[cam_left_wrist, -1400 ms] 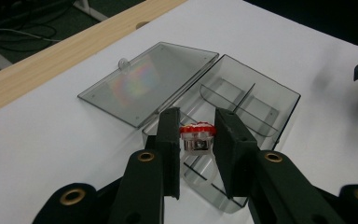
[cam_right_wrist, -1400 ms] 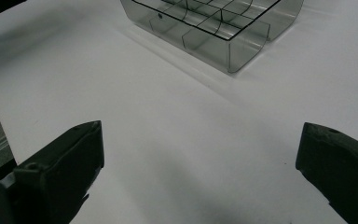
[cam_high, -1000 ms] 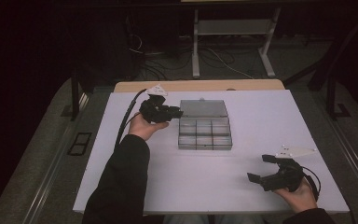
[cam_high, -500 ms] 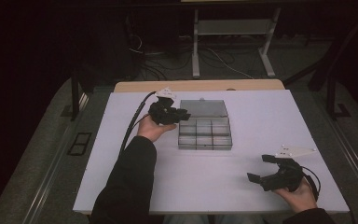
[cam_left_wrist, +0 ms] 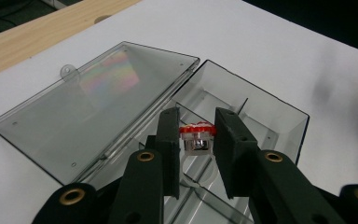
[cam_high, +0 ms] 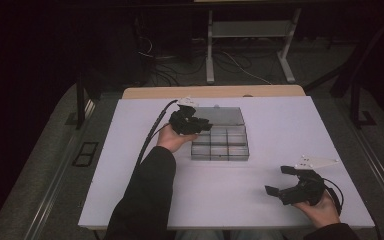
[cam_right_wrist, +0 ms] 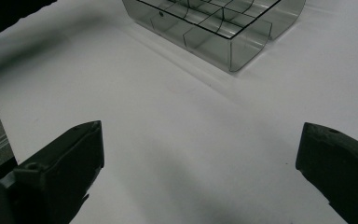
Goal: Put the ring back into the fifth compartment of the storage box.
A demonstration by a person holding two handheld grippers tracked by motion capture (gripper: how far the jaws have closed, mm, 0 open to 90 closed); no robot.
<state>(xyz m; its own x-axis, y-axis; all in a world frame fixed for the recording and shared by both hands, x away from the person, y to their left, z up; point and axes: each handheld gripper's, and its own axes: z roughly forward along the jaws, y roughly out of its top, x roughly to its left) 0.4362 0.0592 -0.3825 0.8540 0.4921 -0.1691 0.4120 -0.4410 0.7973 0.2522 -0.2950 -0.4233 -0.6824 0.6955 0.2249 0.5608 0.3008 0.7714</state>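
The ring (cam_left_wrist: 196,138), clamped in the left gripper (cam_left_wrist: 196,140), had travelled right over the box (cam_high: 220,150), nearly ready to drop, while the right gripper (cam_high: 286,181) gaped empty.

No words, labels, brand names, numbers or signs can be read in any of these pictures. The clear plastic box (cam_left_wrist: 242,107) and its open lid (cam_left_wrist: 93,107) are unmarked; the lid shows a rainbow sheen, not print. The small red-capped piece (cam_left_wrist: 196,135) above the box is too small and blurred to tell whether it bears any marking. The white bench (cam_high: 260,210) around the box carries no writing.
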